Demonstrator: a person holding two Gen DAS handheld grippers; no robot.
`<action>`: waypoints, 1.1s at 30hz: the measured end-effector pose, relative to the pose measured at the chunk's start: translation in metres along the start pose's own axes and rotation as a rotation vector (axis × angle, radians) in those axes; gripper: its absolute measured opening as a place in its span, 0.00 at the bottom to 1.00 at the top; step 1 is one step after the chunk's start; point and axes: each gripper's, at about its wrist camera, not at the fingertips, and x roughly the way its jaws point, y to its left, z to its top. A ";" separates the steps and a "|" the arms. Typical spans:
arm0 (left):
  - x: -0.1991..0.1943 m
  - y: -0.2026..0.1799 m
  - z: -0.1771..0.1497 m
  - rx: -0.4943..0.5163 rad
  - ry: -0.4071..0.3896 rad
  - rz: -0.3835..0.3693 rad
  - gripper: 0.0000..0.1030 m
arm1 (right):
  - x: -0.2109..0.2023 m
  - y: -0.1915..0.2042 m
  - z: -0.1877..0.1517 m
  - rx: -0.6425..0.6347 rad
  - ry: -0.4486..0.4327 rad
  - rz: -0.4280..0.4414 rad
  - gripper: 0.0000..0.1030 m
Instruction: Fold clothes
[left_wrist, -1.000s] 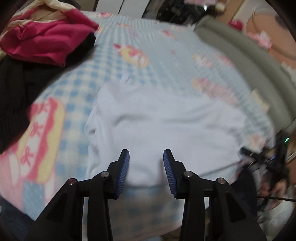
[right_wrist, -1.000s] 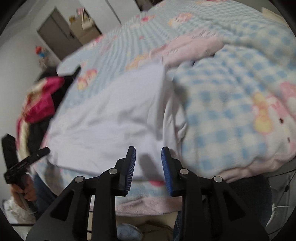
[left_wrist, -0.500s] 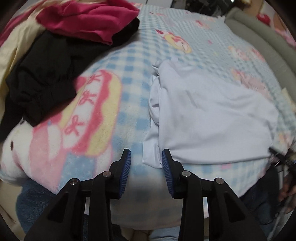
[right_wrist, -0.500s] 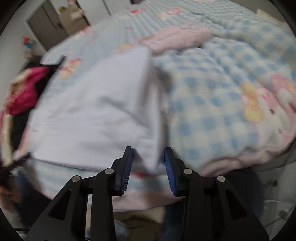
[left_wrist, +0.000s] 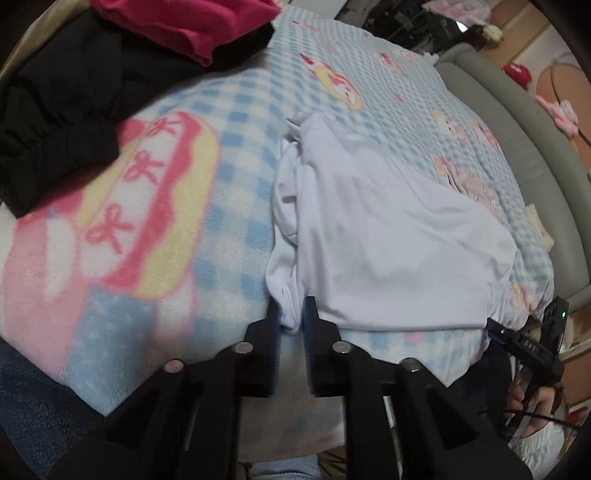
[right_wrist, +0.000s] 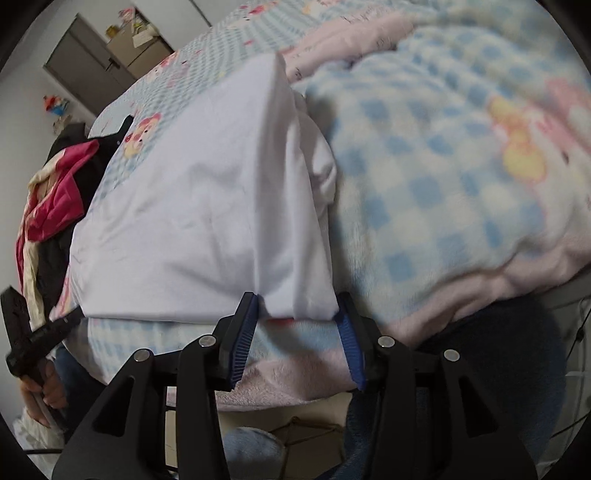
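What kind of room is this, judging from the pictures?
Most likely a bedroom in a home: a bed with a padded grey frame, a checked cartoon blanket spread over it, and a door in the far wall.

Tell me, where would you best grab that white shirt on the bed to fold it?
By its two near corners, coming from the bed's near edge. The white shirt lies flat with its hem nearest. The left gripper already pinches one bunched corner; the right gripper, jaws opening, straddles the other.

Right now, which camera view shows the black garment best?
The left wrist view: the black garment lies large and near, under the magenta clothes. The right wrist view shows only a dark sliver of it at the far left edge.
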 end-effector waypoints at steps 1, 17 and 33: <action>-0.006 -0.002 0.002 0.015 -0.020 0.008 0.07 | -0.001 0.000 0.000 -0.002 -0.006 -0.003 0.37; -0.024 0.005 0.007 0.040 0.002 0.098 0.10 | -0.033 -0.005 0.000 -0.044 -0.082 -0.073 0.11; 0.023 -0.108 0.073 0.250 -0.076 -0.097 0.31 | -0.015 0.038 0.066 -0.115 -0.110 0.001 0.30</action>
